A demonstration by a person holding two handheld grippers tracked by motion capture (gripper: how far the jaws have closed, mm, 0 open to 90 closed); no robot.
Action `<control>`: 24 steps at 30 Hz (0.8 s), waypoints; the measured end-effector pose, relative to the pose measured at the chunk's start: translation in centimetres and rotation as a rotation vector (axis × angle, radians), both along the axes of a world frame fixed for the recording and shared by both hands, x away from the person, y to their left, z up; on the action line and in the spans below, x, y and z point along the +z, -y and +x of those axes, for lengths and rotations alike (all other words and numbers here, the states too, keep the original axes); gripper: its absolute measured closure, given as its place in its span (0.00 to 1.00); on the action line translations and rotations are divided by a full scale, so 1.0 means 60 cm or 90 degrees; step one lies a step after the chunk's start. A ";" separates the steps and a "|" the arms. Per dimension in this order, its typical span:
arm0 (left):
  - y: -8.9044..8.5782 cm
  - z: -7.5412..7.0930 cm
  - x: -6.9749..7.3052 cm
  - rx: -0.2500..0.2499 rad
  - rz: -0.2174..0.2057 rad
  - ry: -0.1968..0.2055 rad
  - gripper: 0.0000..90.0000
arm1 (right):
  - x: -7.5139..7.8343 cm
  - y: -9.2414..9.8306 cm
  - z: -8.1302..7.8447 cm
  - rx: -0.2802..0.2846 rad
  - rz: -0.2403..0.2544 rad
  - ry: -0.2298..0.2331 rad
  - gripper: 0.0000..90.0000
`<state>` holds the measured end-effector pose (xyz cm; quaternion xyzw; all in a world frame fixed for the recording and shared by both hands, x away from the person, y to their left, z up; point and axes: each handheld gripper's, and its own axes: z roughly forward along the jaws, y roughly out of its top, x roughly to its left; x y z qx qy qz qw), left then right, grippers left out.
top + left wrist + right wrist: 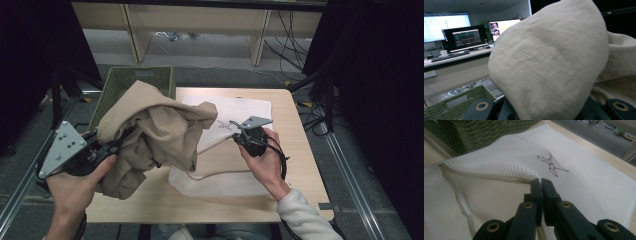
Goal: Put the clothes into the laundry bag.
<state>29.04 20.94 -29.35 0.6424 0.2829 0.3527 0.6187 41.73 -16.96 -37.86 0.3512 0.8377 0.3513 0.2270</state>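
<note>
Beige linen garment (150, 137) hangs bunched at the left side of my table (290, 145), lifted clear of the wood and draped over my left gripper (112, 145), just in front of the green woven basket (120, 82). In the left gripper view the cloth (549, 65) covers the jaws, so I cannot see them directly; they sit nearly closed, pinching the fabric, since the bundle hangs from that tool. That view also takes in the basket's rim (454, 102) below and some lit monitors (465, 37) far off. Moving right, I see the white mesh laundry bag (235, 175) lying flat on the table, its zippered opening facing the garment, whose lower folds overlap the bag's left edge. My right gripper (235, 134) is pressed together on the upper lip of that opening; in the right gripper view the jaws (541, 185) clamp the mesh (499, 165) at the zipper seam, raising it off the lower layer, beside a small embroidered gecko (552, 165).
</note>
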 end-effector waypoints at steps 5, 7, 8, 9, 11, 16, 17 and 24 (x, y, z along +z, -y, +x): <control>0.020 -0.002 -0.009 -0.006 0.032 -0.021 0.89 | 0.002 0.001 0.000 -0.004 0.005 -0.002 0.99; 0.028 -0.001 -0.016 -0.007 0.050 -0.030 0.89 | 0.003 0.001 -0.001 -0.008 0.008 -0.006 0.99; 0.033 0.000 -0.020 -0.006 0.054 -0.035 0.89 | 0.003 0.001 -0.001 -0.008 0.008 -0.006 0.99; 0.038 0.001 -0.024 -0.007 0.062 -0.041 0.89 | 0.003 0.001 -0.001 -0.008 0.009 -0.006 0.99; 0.047 0.003 -0.031 -0.012 0.070 -0.052 0.89 | 0.003 0.000 -0.001 -0.013 0.013 -0.007 0.99; 0.058 0.006 -0.038 -0.019 0.078 -0.063 0.89 | 0.004 -0.001 -0.001 -0.011 0.015 -0.003 0.99; 0.060 0.006 -0.039 -0.021 0.078 -0.065 0.89 | 0.004 0.001 0.000 -0.004 0.010 0.005 0.99; 0.080 0.000 -0.046 -0.041 0.092 -0.081 0.88 | 0.012 0.001 0.000 0.001 0.018 0.031 0.99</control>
